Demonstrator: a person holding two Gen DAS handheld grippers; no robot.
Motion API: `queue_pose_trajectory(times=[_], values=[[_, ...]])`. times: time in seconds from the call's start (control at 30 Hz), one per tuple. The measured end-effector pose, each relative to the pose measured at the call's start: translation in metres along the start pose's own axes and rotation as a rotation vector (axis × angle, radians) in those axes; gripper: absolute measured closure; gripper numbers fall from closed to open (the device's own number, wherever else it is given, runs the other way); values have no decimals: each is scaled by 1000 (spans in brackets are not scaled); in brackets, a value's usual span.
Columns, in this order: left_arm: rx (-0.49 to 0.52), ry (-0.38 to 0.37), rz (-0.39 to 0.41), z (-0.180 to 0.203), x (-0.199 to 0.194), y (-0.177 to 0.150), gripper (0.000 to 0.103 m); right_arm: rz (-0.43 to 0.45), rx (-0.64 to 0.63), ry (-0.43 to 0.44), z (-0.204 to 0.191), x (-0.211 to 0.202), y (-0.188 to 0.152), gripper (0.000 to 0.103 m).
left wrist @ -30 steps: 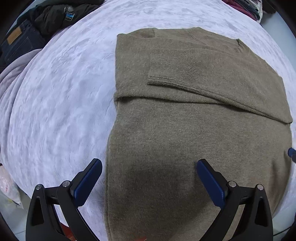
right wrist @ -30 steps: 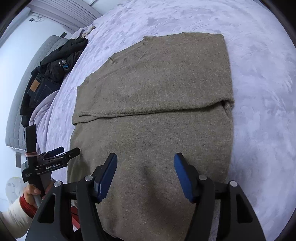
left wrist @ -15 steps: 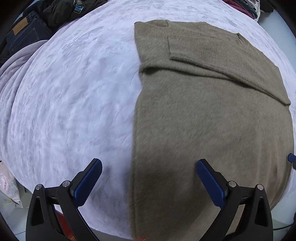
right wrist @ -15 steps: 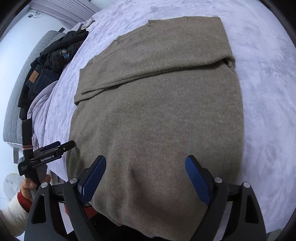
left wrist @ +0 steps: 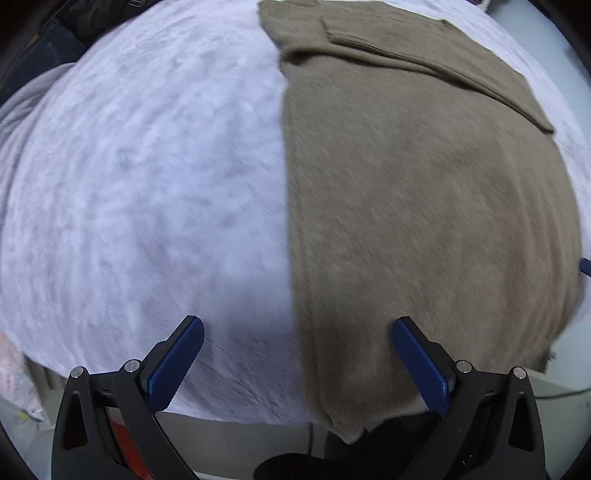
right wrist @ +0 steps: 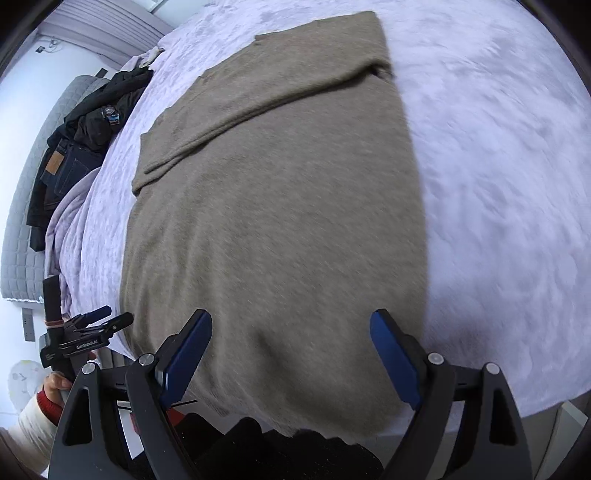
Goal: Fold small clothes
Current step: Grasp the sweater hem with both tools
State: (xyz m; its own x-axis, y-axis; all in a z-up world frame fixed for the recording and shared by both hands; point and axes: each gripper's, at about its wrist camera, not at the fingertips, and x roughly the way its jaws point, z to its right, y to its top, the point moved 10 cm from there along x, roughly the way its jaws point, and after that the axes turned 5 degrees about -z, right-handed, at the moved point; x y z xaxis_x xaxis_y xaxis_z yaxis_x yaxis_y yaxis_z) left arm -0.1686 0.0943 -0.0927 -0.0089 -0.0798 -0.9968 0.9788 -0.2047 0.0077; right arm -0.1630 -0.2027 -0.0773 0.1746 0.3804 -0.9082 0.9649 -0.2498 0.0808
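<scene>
Sweater (left wrist: 424,206) shifted right, olive knit, seemingly fuzzy bedspread (left wrist: 147,184)

A wide bed (right wrist: 498,184) covered in a pale lilac plush blanket (left wrist: 147,184) fills most of both views, lit evenly by soft daylight. Along its far left side stands a grey quilted headboard (right wrist: 22,236), and against it lies a heap of dark clothes (right wrist: 99,110) with a pair of jeans (right wrist: 62,170) and a bunched lilac sheet (right wrist: 70,218). Beyond the bed are a plain white wall (right wrist: 22,96) and grey pleated curtains (right wrist: 103,33).
</scene>
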Motion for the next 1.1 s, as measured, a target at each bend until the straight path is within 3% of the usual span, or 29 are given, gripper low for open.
queue_pose_trajectory(times=[0.13,0.3,0.5,0.67,0.87,1.1], values=[[53,-164,-36,29,4,-26,1,-17,62,31,27,-3,-25,13],[133,-215,-24,53,4,-43,1,-60,134,137,48,4,-53,13],[132,-326,-26,73,-2,-44,1,-118,140,299,35,26,-72,13],[143,-375,-25,87,-5,-35,1,-144,102,356,17,37,-79,13],[213,-321,-69,85,11,-46,1,-190,82,373,10,48,-93,13],[121,-377,-55,84,4,-45,4,-178,117,455,5,58,-101,13]])
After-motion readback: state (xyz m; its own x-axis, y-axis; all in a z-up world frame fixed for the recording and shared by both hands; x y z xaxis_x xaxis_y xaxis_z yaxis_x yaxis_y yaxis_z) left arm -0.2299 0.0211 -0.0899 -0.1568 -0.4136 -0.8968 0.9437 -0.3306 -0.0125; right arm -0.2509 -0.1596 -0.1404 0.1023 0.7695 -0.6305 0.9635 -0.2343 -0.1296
